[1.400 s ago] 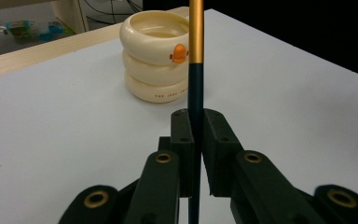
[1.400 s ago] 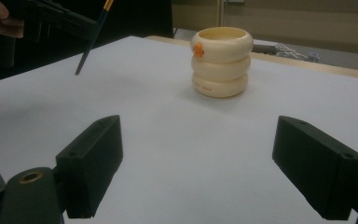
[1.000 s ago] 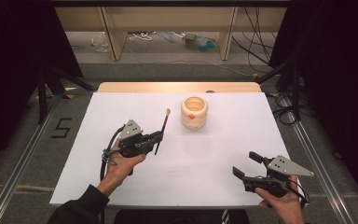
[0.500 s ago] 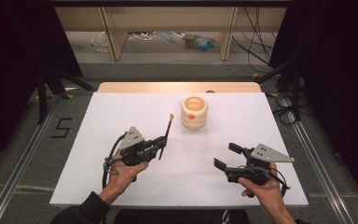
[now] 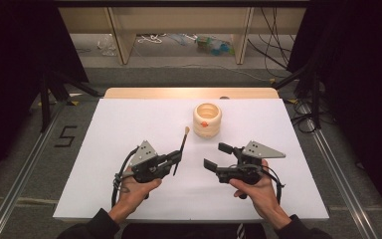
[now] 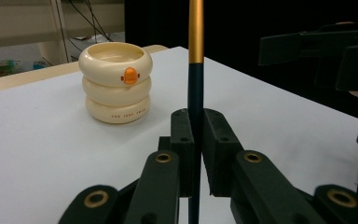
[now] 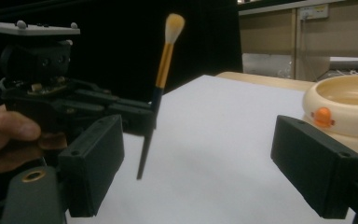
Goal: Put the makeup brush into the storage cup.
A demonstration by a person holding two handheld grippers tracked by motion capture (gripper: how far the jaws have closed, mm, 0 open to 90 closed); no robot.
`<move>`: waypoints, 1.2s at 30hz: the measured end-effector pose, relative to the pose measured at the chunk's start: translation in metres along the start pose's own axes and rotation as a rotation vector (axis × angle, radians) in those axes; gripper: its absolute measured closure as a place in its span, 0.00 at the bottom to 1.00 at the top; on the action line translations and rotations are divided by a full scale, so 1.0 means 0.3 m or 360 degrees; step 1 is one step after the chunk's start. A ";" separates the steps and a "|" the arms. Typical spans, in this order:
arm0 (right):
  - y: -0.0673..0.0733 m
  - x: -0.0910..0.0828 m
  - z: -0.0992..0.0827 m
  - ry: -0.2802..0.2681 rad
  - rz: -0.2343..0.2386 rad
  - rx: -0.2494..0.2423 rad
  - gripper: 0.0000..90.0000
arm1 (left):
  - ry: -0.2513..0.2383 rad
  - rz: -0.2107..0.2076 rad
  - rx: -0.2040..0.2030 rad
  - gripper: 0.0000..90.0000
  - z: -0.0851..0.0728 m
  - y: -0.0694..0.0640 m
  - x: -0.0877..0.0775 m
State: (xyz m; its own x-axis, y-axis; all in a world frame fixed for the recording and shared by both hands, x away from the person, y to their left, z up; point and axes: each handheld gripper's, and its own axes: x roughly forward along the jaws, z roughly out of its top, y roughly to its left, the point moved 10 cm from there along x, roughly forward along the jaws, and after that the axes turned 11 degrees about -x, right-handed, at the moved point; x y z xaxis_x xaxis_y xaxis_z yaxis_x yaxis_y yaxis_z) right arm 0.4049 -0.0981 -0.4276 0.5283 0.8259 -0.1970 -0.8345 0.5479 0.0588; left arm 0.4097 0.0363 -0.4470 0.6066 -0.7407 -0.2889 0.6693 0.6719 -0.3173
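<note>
Your left gripper (image 5: 175,158) is clamped on the dark handle of a brush (image 5: 181,147), holding it clear of the white table (image 5: 129,119) with the bristles up. Your right gripper (image 5: 218,156) is just beside it, jaws wide apart and empty. Farther back, a cream ringed pot (image 5: 207,120) stands upright on the table.

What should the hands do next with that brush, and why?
Probably bring the open right gripper toward the brush to take its handle. The left gripper clamps the brush upright with bristles up, and the right one faces it, apart. The cream ringed cup stands empty behind.
</note>
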 end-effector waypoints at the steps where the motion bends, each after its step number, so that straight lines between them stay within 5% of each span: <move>1: 0.002 0.009 0.004 -0.0005 0.0005 0.0004 0.22 | -0.0001 -0.0003 -0.0002 0.92 -0.002 -0.004 0.002; 13: 0.034 0.103 0.026 -0.0054 0.0084 0.0042 0.36 | 0.0014 -0.0041 0.0036 0.92 -0.015 -0.038 0.009; 36: 0.059 0.155 0.034 -0.0077 0.0178 0.0164 0.67 | -0.0003 -0.0056 0.0052 0.92 -0.018 -0.076 0.015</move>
State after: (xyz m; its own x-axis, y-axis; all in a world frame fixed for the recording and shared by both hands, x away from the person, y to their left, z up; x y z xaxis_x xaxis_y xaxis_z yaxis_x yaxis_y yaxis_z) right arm 0.4163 -0.0488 -0.4258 0.4423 0.8865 -0.1363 -0.8692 0.4611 0.1784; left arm 0.3949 0.0178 -0.4459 0.5835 -0.7637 -0.2762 0.7038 0.6452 -0.2974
